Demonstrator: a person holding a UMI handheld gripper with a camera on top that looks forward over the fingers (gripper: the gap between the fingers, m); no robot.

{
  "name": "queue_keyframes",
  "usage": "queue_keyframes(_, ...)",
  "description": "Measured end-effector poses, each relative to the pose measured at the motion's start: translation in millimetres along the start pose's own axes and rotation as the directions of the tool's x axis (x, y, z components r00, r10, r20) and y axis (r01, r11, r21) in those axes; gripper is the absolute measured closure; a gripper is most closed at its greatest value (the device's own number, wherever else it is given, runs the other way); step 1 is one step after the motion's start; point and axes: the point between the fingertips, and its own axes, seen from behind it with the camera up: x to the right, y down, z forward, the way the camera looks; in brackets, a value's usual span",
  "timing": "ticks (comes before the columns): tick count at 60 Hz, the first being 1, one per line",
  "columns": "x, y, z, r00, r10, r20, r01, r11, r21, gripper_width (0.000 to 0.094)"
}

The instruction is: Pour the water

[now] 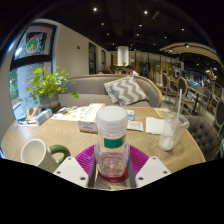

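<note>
The gripper (112, 165) is clamped on a small clear bottle (112, 143) with a white cap and a green label, both pink pads (86, 158) pressing its sides, and it holds the bottle upright above the near edge of the round tabletop (70, 132) — so I judge the carrying step is in hand, pouring not yet begun. The next move probably calls for bringing it to a vessel — perhaps the tall glass (171, 131) to the right or the white cup (34, 152) to the left — and the cap seems on.
</note>
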Motion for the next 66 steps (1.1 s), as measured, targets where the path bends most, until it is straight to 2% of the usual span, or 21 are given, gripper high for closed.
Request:
queue_keyframes(3,1.8,2.2,-1.2,1.0,0.012,-0.006,-0.012,1.0,-0.01,0.0443)
queue_keyframes(5,3.1,11.2,-0.7,1.0,0.02,-0.012,-0.021,0.998,-0.054,0.0411)
queue_keyframes(8,3.5,22.9,-3.2,0.999,0.034,-0.016,-0.036,0.993,-0.113,0.0255)
queue_keyframes(11,3.9,25.2,-11.4,0.998,0.05,-0.024,-0.052,0.991,-0.125,0.0065)
queue_keyframes(14,8.1,27.4,-23.9,0.997,0.053,-0.053,-0.061,0.987,-0.146,0.0109)
queue_keyframes(17,10.5,26.3,-40.6,0.996,0.042,-0.079,-0.055,0.985,-0.166,0.0075)
queue_keyframes(29,-8.2,-2.2,-144.1,0.99,0.019,-0.139,-0.046,0.98,-0.194,0.0082)
queue_keyframes(43,-50.7,-33.7,-257.5,0.984,0.021,-0.178,-0.053,0.983,-0.178,0.0084)
queue_keyframes(54,-71.2,-33.4,-296.8,0.982,0.035,-0.187,-0.067,0.983,-0.171,0.0082)
queue_keyframes(66,-76.8,-29.5,-305.4,0.983,0.031,-0.178,-0.064,0.981,-0.182,0.008)
